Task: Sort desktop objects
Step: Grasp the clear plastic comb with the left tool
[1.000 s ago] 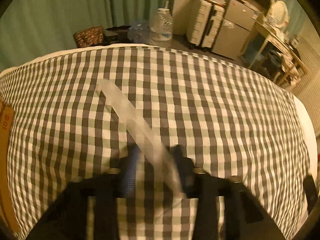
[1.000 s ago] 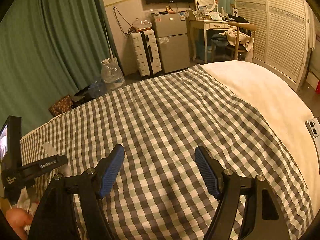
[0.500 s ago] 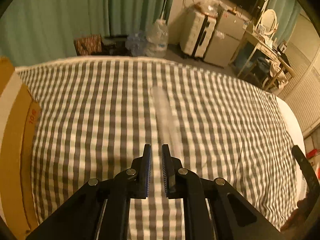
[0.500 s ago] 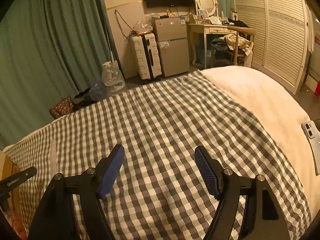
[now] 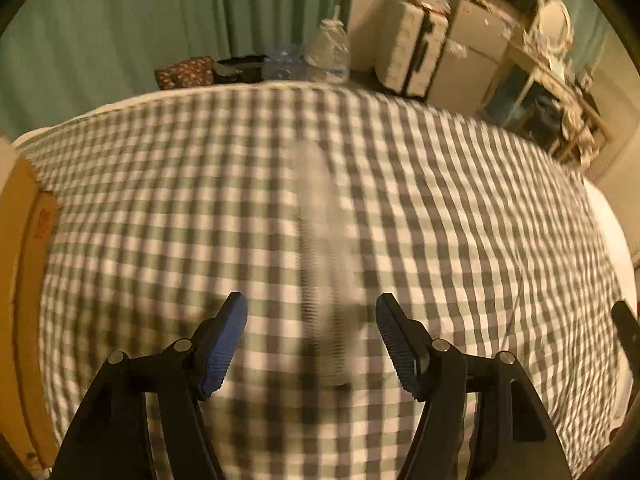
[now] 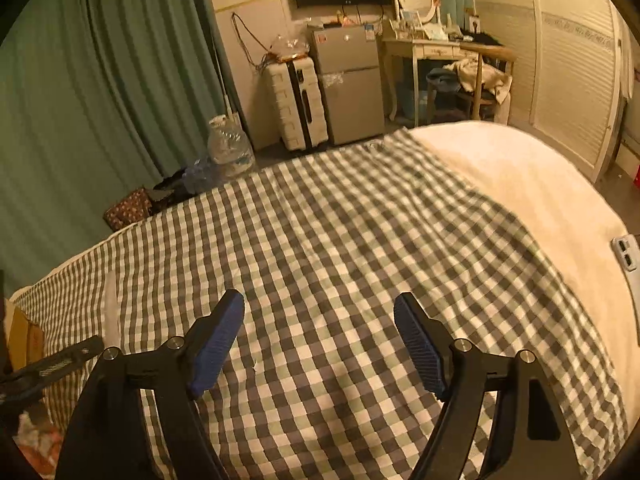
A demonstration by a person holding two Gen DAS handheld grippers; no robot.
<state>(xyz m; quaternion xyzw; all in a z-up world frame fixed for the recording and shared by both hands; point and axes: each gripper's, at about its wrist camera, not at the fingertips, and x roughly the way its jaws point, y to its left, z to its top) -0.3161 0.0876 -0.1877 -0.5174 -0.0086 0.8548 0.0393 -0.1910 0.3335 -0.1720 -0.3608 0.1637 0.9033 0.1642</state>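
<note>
My left gripper (image 5: 311, 312) has just been opening, and its blue pads (image 5: 226, 344) now stand apart at the bottom of the frame. Between them lies a clear plastic ruler (image 5: 320, 264), blurred, running lengthwise from the gap up toward the middle of the frame on the checked cloth (image 5: 460, 220). Neither pad touches it; its near end sits between the two jaws. At the left edge of that view is a cardboard box (image 5: 24, 280).

My right gripper (image 6: 319, 312) also stands open, with nothing but checked cloth between its pads. In its view the ruler (image 6: 111, 308) shows as a pale strip at the left edge, well apart from the right jaws, just above my left gripper's black body (image 6: 52, 364).
</note>
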